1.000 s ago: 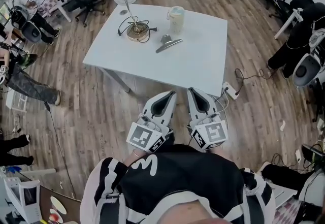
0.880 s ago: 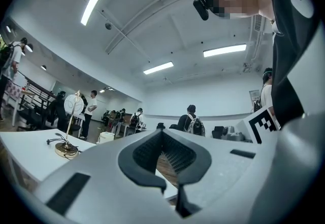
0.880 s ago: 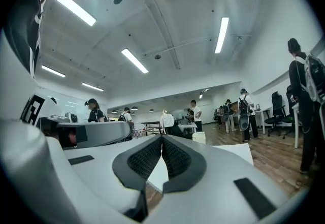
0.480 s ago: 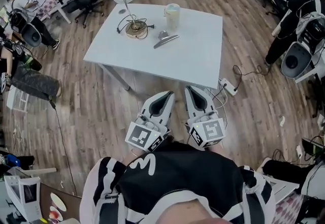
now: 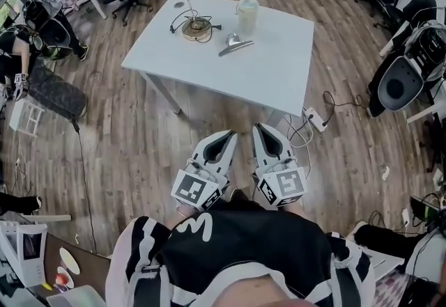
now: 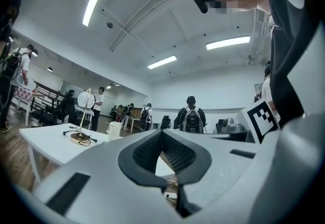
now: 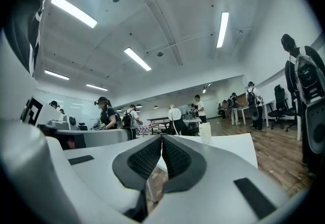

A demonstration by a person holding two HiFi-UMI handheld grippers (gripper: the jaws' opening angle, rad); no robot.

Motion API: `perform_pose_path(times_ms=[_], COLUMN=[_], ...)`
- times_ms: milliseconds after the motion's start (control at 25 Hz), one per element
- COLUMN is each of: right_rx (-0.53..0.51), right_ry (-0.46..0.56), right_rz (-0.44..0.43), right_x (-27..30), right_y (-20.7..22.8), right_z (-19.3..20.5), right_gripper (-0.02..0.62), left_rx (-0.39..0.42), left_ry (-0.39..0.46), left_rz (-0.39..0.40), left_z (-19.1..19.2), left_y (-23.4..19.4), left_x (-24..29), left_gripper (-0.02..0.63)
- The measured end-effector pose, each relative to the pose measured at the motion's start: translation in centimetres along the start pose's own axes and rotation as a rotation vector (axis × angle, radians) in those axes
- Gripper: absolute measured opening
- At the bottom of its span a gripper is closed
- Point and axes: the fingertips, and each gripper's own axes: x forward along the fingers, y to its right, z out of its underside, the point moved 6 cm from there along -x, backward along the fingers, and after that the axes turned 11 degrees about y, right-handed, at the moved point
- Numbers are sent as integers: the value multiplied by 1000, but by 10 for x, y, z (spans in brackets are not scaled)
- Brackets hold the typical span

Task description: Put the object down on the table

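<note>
a: anything in the pale jug (image 5: pixel 247 15)?
b: can't tell; it stands on the white table (image 5: pixel 279 76). the grey metal object (image 5: pixel 235 43) lies just beside it, long and shiny
a: fingers?
b: left gripper (image 5: pixel 232 134) and right gripper (image 5: pixel 257 127) both pressed together, holding nothing

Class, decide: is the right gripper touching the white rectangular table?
Apart. The head view shows wooden floor between the right gripper and the white rectangular table; its jaws are shut on nothing.

No legible txt — just a white squiggle, perhaps a "3", on the black shirt (image 5: pixel 198 225)
</note>
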Motion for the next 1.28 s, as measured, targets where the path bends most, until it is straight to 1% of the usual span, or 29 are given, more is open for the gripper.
perform_pose_path(times_ms=[200, 360, 520, 760, 1040, 1280], right_rx=[-5, -10, -13, -36, -45, -46], right_ry=[-7, -15, -21, -5, 9, 8], right_rz=[1, 0, 8, 1, 5, 16], right_x=[-6, -16, -29, -54, -104, -142], right_y=[-5, -19, -37, -84, -142, -188], right_z=[0, 3, 3, -7, -9, -8], right_gripper=[20, 20, 20, 20, 20, 20], left_rx=[-18, -25, -21, -25, -12, -18], left_ry=[23, 7, 21, 42, 60, 51], left_rz=[-24, -39, -42, -60, -51, -28], left_z=[-4, -1, -8, -25, -37, -44], left_y=[8, 8, 18, 32, 63, 87], left_x=[-12, -32, -54, -105, -170, -217], left_gripper=[5, 5, 5, 5, 5, 5])
